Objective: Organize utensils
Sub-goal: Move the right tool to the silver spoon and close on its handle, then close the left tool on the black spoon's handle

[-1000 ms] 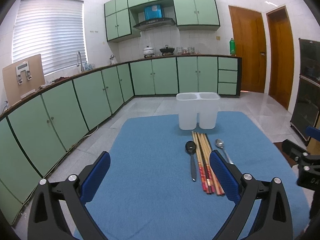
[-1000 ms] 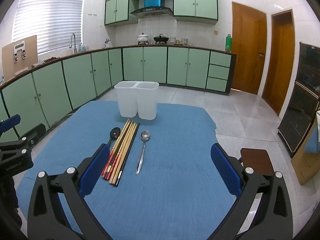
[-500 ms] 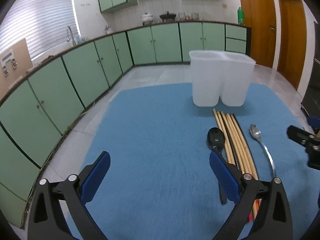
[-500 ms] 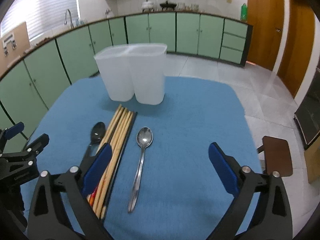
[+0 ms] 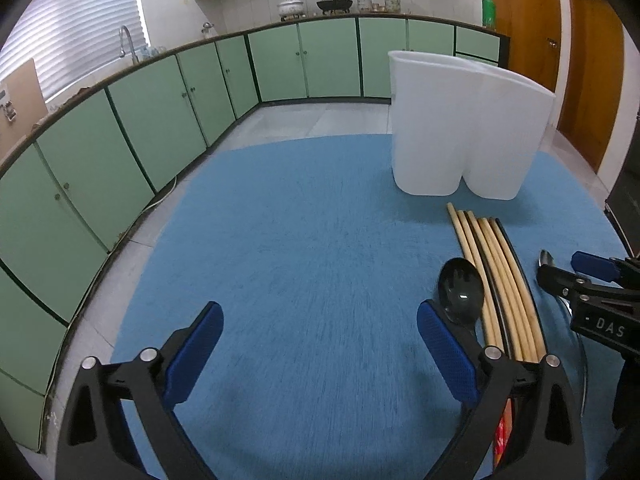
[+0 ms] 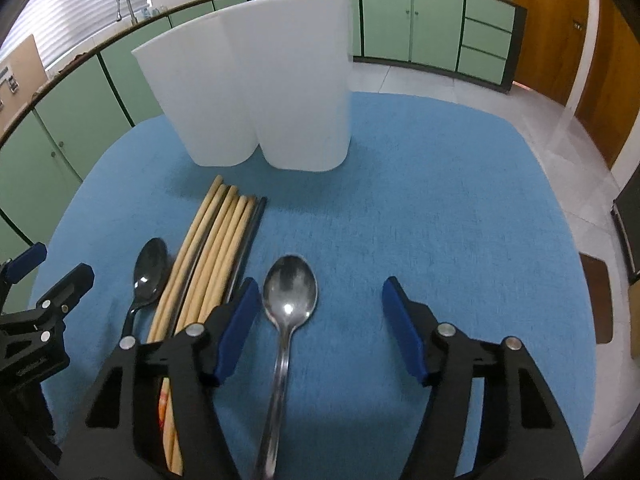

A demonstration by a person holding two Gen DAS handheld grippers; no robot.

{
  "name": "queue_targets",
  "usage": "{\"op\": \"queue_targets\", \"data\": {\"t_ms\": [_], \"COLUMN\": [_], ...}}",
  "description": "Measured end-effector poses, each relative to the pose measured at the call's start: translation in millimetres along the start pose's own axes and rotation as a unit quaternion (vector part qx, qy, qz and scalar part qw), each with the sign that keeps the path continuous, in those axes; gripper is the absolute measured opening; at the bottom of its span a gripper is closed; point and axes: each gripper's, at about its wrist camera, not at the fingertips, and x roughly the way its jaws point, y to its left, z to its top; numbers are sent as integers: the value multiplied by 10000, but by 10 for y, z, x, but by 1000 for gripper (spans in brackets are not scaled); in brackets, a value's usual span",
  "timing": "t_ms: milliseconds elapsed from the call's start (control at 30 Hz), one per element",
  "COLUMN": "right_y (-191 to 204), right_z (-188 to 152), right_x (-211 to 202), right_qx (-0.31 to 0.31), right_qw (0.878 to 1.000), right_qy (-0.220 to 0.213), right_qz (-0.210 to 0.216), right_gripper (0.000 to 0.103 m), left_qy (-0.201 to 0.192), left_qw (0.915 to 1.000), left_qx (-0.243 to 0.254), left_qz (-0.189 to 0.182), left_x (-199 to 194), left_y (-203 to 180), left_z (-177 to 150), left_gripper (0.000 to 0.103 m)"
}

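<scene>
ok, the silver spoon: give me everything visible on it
The silver spoon looks like polished metal: an oval bowl, facing up with a bright glint, and a slim straight handle running toward the camera. It lies flat on the blue mat, right of the chopstick bundle and apart from it. The right gripper straddles it, jaws closing, blue pads not yet touching. In the left wrist view only its bowl tip shows behind that gripper.

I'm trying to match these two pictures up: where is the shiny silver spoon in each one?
Left wrist view: far right, only the silver spoon bowl tip shows behind the right gripper.
Right wrist view: bottom centre, between that gripper's closing jaws, untouched.
Shared landmark: the white two-compartment container beyond the chopsticks.
</scene>
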Motion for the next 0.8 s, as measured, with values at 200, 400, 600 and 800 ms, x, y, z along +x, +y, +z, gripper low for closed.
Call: {"op": "queue_targets", "data": {"t_ms": [200, 400, 600, 800], "right_y": [83, -60, -148, -132], "right_z": [3, -29, -50, 15], "right_x": [40, -27, -63, -35], "right_qx": [-238, -137, -55, -25], "right_qw": [9997, 9998, 9999, 9999], "right_qy": [-114, -147, -135, -143], "right_qz": [11, 45, 51, -3], "right_gripper": [28, 27, 27, 27], "left_qy": [76, 142, 235, 398], "left_qw": [9997, 9979, 9969, 9961], "left_qx": [-17, 163, 451, 481], "left_qz": [-224, -603, -608, -628], "left_x": [49, 19, 79, 176], "left_y": [-82, -278, -426, -469], "left_z": [-16, -46, -84, -81], "left_gripper": [94, 94, 94, 96]}}
